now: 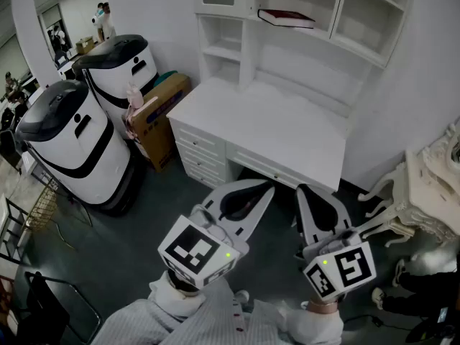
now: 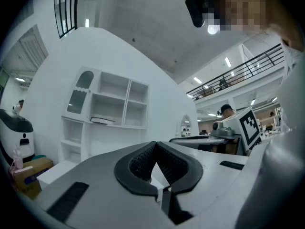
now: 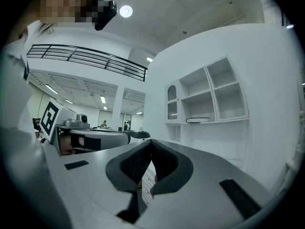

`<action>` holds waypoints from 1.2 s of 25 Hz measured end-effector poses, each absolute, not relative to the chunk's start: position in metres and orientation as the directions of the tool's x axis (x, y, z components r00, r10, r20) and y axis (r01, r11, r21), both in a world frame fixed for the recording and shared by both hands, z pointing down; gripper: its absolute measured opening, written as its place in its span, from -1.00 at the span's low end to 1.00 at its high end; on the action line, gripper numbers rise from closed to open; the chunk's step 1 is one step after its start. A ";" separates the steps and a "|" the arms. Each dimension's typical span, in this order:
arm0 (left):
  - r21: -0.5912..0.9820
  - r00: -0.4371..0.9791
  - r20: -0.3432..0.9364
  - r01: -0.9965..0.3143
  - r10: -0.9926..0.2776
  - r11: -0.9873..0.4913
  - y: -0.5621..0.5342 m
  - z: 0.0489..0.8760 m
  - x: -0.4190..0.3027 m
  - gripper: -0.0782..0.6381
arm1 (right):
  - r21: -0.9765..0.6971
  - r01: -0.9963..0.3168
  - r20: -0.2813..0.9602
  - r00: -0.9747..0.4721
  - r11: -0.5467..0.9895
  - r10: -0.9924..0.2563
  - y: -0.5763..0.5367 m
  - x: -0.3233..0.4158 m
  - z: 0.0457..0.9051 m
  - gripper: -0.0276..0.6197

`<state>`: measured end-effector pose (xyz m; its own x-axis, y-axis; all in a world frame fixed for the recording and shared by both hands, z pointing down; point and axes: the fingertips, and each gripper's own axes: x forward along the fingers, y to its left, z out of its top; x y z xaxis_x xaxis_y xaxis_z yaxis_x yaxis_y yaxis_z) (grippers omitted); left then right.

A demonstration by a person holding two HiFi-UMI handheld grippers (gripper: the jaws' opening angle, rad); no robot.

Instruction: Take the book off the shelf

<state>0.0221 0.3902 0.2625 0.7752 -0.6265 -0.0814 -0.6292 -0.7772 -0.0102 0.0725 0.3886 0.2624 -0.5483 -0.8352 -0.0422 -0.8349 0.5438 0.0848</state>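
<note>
Holding both tools low over the dark floor (image 1: 144,264), we have the left gripper (image 1: 267,188) and the right gripper (image 1: 302,190) side by side. Their tips point at the front edge of the white desk (image 1: 273,131). Each has its jaws pressed together with nothing between them.

The desktop is bare, and so is the air between it and the shelf unit (image 1: 248,56) standing on its back. To the left the way narrows: a cardboard box (image 1: 159,117) leans against the desk's side, with white rounded machines (image 1: 68,146) beyond it. An ornate white furniture piece (image 1: 424,192) crowds the right.

We count one book (image 1: 286,18), two grippers, two machines and one box. The book lies flat in the middle shelf compartment, well apart from both grippers. Our sleeves (image 1: 180,322) show at the bottom, wrists close together.
</note>
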 end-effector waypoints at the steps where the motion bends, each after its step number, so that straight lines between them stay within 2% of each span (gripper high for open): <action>1: -0.010 0.776 -0.079 -0.628 -0.626 -0.778 0.391 0.264 0.024 -0.75 | 0.087 -0.834 -0.043 -0.549 0.544 -0.835 0.390 0.074 0.262 -0.87; 19: -0.025 0.753 -0.057 -0.657 -0.655 -0.753 0.417 0.273 0.066 -0.75 | 0.071 -0.819 -0.022 -0.572 0.569 -0.820 0.426 0.117 0.277 -0.87; 30: -0.047 0.750 -0.041 -0.662 -0.661 -0.748 0.408 0.280 0.065 -0.75 | 0.073 -0.798 -0.017 -0.601 0.598 -0.799 0.416 0.111 0.282 -0.87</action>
